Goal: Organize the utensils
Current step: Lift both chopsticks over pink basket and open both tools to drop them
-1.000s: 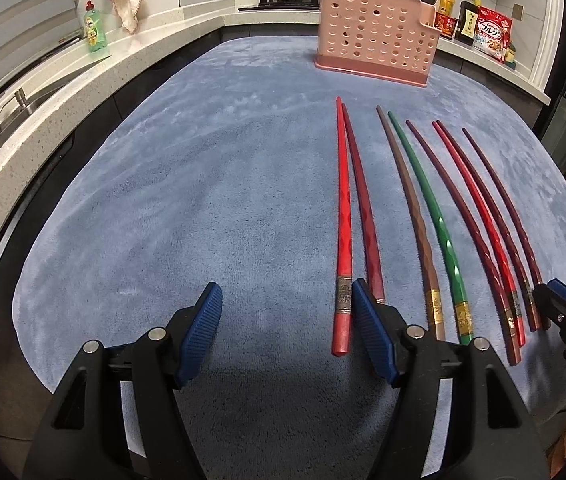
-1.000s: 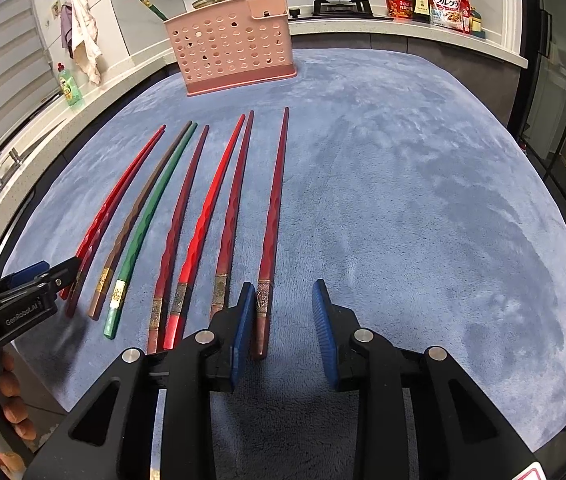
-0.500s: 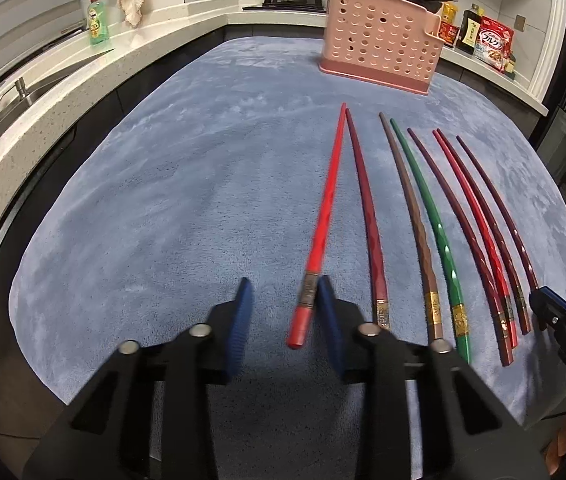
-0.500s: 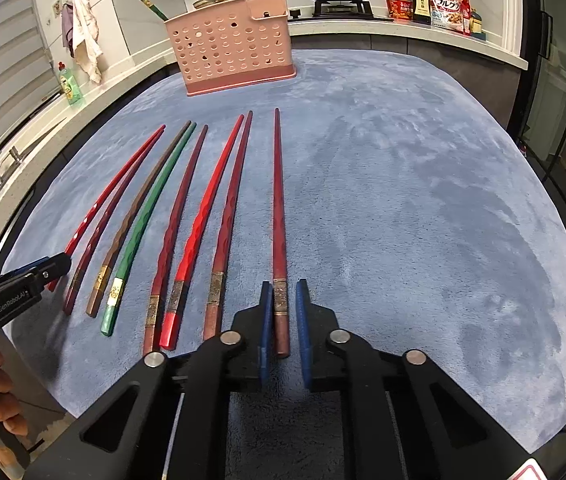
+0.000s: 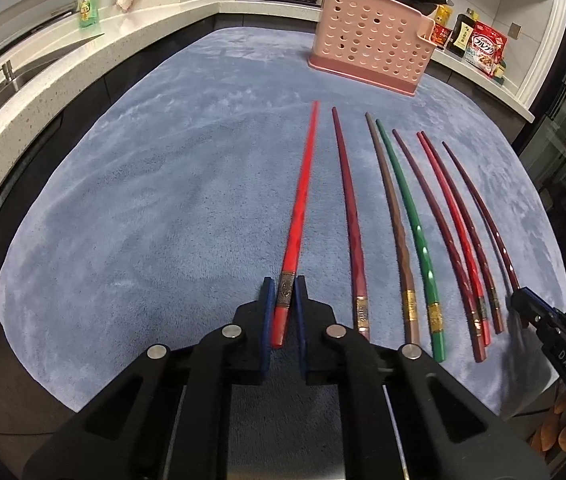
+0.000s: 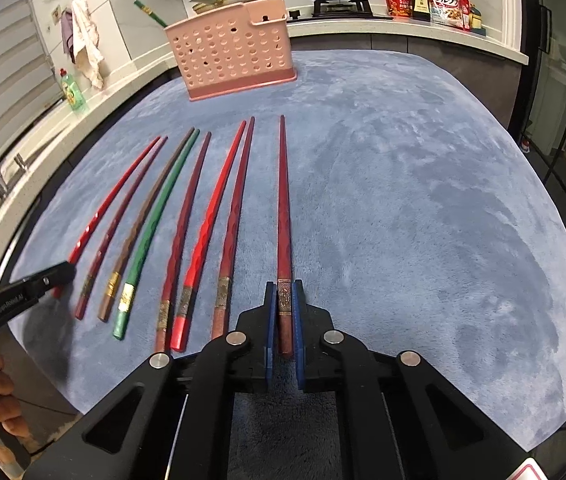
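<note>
in the left wrist view, our left gripper (image 5: 283, 308) has its jaws drawn in tight on the bright red chopstick (image 5: 301, 208), clamped at the metal band near its butt end. that stick lies on the blue mat (image 5: 143, 220), at the left end of the row, its tip pointing toward the pink perforated holder (image 5: 371, 54) at the mat's far edge. the remaining chopsticks (image 5: 411, 232) lie in a fan to its right, and the other gripper shows at the mat's near right corner.

in the right wrist view, our right gripper (image 6: 283, 312) is likewise closed down on the dark red chopstick (image 6: 283, 208), pinched at its band, at the right end of the row. the pink perforated holder (image 6: 235, 58) stands at the far edge with a green chopstick (image 6: 149, 12) already poking from it.

we judge both grasps are made and the lift not yet begun. next we would need to raise each stick clear, carry it to the far edge, tip it and drop it in.
</note>
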The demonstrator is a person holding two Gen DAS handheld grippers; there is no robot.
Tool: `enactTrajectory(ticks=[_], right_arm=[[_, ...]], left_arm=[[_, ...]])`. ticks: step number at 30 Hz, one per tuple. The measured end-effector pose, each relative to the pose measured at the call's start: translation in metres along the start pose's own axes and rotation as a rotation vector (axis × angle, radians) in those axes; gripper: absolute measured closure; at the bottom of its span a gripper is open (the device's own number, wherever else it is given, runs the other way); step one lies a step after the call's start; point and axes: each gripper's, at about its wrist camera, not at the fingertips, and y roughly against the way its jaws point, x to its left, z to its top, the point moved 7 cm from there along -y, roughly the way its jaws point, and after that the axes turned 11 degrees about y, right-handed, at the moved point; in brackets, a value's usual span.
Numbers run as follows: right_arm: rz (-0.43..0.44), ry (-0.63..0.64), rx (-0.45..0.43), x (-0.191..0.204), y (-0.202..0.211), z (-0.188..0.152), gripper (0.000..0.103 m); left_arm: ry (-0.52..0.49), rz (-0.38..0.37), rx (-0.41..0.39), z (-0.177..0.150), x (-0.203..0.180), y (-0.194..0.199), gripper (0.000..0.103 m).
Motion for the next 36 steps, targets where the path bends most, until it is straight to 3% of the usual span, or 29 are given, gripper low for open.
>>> enactTrajectory(ticks=[15, 25, 36], right_arm=[[-0.009, -0.034, -0.187, -0.017, 0.062, 0.062, 0.096], [-0.003, -0.057, -0.308, -0.034, 0.093, 0.119, 0.096], [0.015, -0.081, -0.393, -0.052, 0.095, 0.178, 0.096]], left_arm=[[0.028, -0.065, -0.091, 0.046, -0.007, 0.06, 0.094], [-0.014, -0.064, -0.182, 0.101, -0.029, 0.088, 0.095], [-0.023, -0.059, -0.274, 0.176, -0.047, 0.098, 0.096]])
